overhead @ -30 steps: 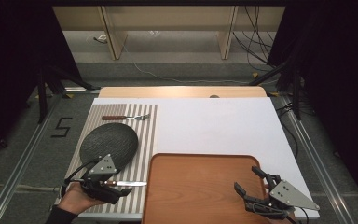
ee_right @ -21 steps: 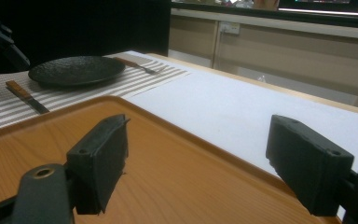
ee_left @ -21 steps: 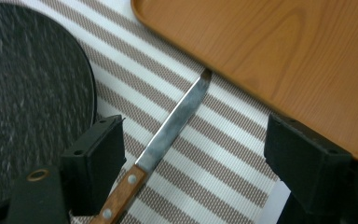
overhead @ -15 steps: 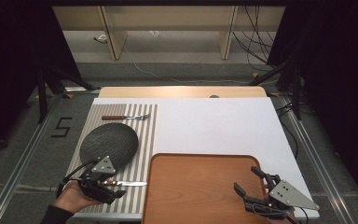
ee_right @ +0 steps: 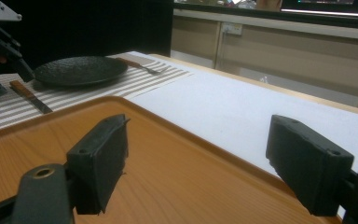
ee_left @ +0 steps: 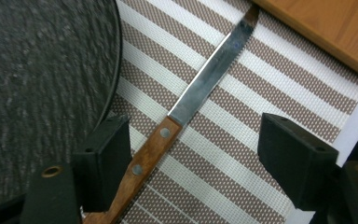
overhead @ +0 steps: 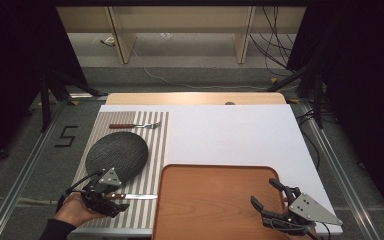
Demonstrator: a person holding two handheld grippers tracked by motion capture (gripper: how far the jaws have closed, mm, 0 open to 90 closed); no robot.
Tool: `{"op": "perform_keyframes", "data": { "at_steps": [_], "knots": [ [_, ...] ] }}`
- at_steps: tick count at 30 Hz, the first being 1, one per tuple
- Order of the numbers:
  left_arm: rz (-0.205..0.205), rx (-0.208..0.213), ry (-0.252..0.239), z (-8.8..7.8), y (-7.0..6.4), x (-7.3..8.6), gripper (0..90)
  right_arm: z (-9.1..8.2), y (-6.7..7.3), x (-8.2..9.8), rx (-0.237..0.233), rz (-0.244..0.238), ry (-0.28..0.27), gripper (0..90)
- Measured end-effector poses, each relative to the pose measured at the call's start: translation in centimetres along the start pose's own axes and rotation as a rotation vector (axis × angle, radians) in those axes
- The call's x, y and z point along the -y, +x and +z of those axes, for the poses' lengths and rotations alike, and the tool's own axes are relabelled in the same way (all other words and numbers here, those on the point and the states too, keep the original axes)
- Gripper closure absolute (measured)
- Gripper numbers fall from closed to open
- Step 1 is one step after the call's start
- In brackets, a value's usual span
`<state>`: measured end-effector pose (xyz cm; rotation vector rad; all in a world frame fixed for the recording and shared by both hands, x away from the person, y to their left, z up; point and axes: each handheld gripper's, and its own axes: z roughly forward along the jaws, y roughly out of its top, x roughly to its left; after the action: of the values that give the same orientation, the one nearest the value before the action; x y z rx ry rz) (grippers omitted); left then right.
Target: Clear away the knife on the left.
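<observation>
Lowering toward the wooden-handled table knife [ee_left: 177, 121], the left hand-held gripper [overhead: 103, 194] is sitting a little nearer the person than a second ago, while the right hand-held gripper [overhead: 278, 210] is keeping its place.

The knife is lying flat on the brown-and-white striped placemat [overhead: 155, 135], between the dark round textured plate [overhead: 116, 154] and the orange-brown wooden tray [overhead: 215, 200], blade toward the tray. The left jaws have just been closing but are still standing wide, straddling the riveted handle without pressing it; one jaw is nearly at the handle's edge, likely lining up a grip. The left hand [overhead: 71, 211] is tilting its gripper downward. The right one is hovering low over the tray's corner, jaws spread wide and empty. A fork [overhead: 134, 125] is lying beyond the plate on the bench [overhead: 230, 135].
</observation>
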<state>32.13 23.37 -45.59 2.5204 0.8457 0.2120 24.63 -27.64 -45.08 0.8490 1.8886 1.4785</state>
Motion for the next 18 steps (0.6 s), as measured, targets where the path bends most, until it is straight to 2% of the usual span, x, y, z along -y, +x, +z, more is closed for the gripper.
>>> {"op": "perform_keyframes", "data": {
  "at_steps": [3, 11, 18],
  "knots": [
    [-0.004, -0.009, 0.006, 0.2, 0.1, 0.0, 27.0, 0.0, 0.0, 0.0, -0.001, 0.001, -0.001, 22.0],
    [0.026, -0.011, 0.016, 0.7, 0.0, -0.2, 30.3, 0.1, 0.0, 0.1, -0.004, 0.000, 0.001, 22.1],
    [0.029, -0.015, 0.030, 1.2, 0.0, -0.2, 33.6, 0.1, 0.1, 0.1, -0.007, -0.001, 0.004, 22.2]
  ]
}}
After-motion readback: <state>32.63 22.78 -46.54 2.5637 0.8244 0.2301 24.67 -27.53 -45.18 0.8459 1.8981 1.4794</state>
